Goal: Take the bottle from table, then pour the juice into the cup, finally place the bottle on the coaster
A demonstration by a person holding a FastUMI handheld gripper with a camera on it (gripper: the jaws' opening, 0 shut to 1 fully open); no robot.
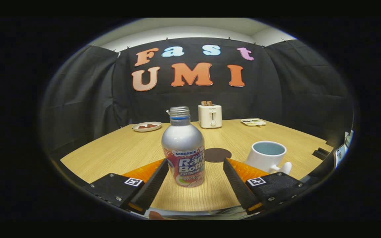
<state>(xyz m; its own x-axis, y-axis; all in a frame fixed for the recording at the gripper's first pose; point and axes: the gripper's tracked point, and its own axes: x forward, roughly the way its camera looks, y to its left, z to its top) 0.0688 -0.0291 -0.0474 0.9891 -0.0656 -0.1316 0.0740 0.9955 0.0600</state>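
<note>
1. Two fingers of your gripper [195, 165] stand spread wide, with the bottle [184, 148] between them, nearer the left finger than the right.
2. Your left fingertip sits just beside the bottle's lower label; whether it touches cannot be told. Your right finger is clearly apart from the bottle, so nothing is clamped.
3. Your bottle stands upright on the wooden table [117, 148], long axis vertical, threaded neck pointing up. No cap sits on the mouth, and a blue ring circles the neck below the threads.
4. Its silver shoulder is bare metal; the printed label wraps the lower half and faces you.
5. Beyond the fingers, just right of the bottle and a little farther off, the dark round coaster [217, 154] lies flat on the table.
6. Right of the coaster stands the white cup [266, 157], mouth up, handle turned toward you and close to your right finger.
7. At the far edge of the table you see a white toaster [210, 115] in the middle, a small plate [147, 126] to its left, and a flat tray [253, 122] to its right.
</note>
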